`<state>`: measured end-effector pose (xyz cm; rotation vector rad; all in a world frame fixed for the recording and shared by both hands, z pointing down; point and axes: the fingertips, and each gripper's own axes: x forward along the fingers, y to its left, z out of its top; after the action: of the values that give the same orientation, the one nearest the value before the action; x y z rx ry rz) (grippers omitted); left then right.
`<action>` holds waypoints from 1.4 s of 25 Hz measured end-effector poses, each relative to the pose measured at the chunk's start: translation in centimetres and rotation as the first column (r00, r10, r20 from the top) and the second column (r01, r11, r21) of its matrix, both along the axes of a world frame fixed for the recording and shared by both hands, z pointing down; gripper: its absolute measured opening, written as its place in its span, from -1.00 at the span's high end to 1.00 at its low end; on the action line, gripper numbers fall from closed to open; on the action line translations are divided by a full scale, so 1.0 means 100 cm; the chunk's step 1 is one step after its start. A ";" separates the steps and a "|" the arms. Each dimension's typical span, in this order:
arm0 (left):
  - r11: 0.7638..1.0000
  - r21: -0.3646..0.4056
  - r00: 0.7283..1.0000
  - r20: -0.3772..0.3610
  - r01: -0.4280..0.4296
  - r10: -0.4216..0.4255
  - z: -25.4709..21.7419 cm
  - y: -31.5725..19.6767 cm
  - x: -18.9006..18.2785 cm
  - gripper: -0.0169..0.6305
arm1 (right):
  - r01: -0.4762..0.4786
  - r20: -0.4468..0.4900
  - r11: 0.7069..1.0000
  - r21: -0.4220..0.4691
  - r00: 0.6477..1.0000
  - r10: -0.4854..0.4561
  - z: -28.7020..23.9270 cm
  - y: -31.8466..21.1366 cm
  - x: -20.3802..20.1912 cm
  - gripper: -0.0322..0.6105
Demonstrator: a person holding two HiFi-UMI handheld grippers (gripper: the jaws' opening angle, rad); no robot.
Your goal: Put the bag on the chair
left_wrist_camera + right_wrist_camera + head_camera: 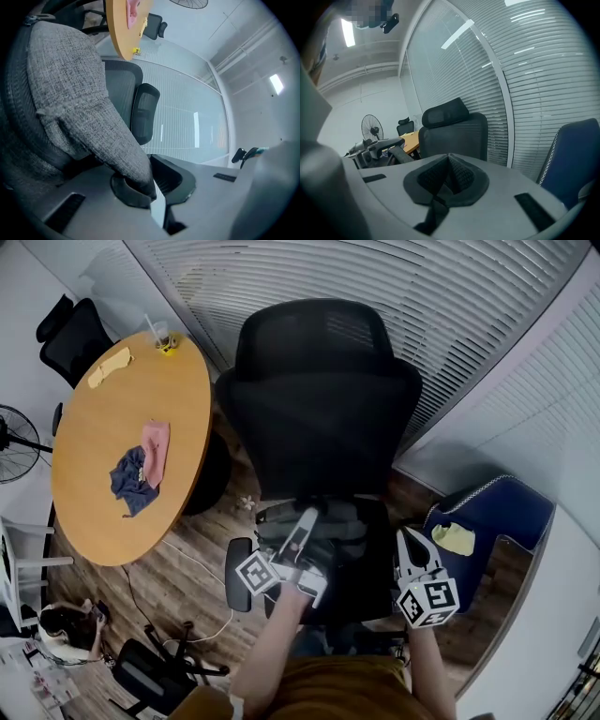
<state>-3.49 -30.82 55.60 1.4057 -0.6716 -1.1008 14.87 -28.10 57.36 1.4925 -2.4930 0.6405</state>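
Left hand-held gripper (307, 517) pinches grey bag (70, 93) at black chair (319, 418); right hand-held gripper (406, 540) clenched empty; wood floor (202, 540).

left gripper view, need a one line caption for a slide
Left tool shut on a fold of the grey bag, with the black mesh chair behind it.

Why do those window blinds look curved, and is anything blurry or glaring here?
Head view: the wide lens bows the straight blinds into arcs. Left gripper view: the corners go black, the bag looms huge yet its weave is sharp, and a ceiling light glares. Right gripper view: bright streaks reflect on the glass.
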 end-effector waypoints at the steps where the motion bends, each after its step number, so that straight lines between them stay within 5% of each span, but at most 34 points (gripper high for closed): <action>1: 1.000 0.003 1.000 0.007 -0.002 0.002 0.000 -0.003 0.000 0.88 | 0.000 -0.002 1.000 -0.005 1.000 0.000 0.000 -0.002 0.000 0.86; 14: 1.000 0.018 0.999 0.044 0.005 -0.006 0.008 -0.039 -0.001 0.88 | 0.014 0.012 1.000 -0.012 1.000 -0.014 0.007 -0.020 -0.009 0.86; 35: 0.993 -0.102 0.996 0.073 0.052 -0.045 0.048 -0.109 -0.007 0.74 | 0.032 0.031 0.999 -0.014 0.999 -0.032 0.011 -0.033 -0.019 0.86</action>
<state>-4.16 -41.74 60.39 1.3502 -0.8067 -1.0431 13.01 -31.41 58.45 1.4453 -2.5246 0.6798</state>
